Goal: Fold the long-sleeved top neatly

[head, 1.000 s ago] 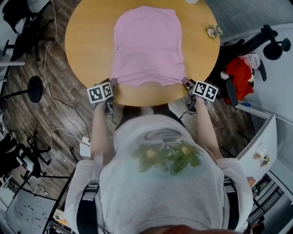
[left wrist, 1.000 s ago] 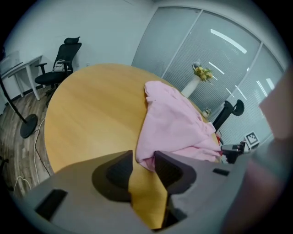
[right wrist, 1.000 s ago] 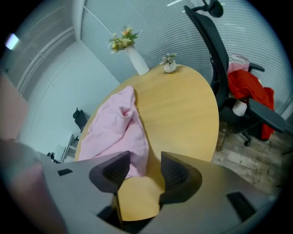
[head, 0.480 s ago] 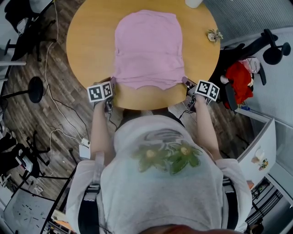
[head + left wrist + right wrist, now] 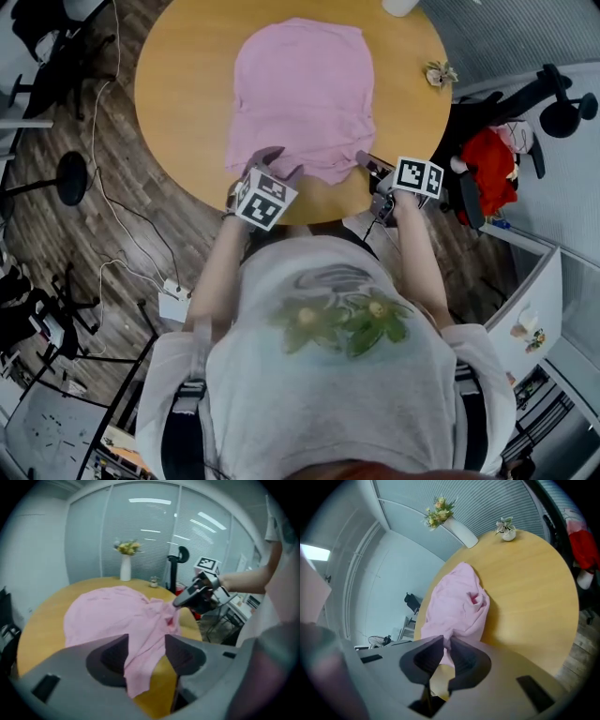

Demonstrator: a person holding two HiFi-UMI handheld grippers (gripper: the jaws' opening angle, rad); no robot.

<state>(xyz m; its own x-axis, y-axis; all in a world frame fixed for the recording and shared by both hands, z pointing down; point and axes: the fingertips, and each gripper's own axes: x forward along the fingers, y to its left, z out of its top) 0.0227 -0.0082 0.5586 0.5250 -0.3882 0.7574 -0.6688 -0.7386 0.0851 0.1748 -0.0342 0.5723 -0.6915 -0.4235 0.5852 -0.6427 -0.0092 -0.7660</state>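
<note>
Spread over the middle of a round light-wood table [image 5: 178, 89], from the centre toward the 6 o'clock rim: a pink long-sleeved fabric top [image 5: 300, 84], sleeves not to be made out. At about 7 o'clock on the near hem, the grey two-jaw left gripper [image 5: 266, 156] with its black-and-white marker cube [image 5: 262, 199], angled downward, jaws well apart and opening. In the gap, a loose flap of the pink hem, hanging close along the left-hand pad [image 5: 113, 654], clear of the other, not pinched. At about 5 o'clock on the same hem, the matching right gripper [image 5: 365, 159], jaws drawn nearly together and clamped on a gathered fold of the cloth, that corner pulled up off the wood and bunched into a ridge. Near edge of the garment puckered between the two grippers. Beyond the garment, at about 1 o'clock on the rim, a white vase of yellow flowers [image 5: 125, 567]. At roughly 2 o'clock, a small potted plant [image 5: 437, 67], well apart from the cloth.
</note>
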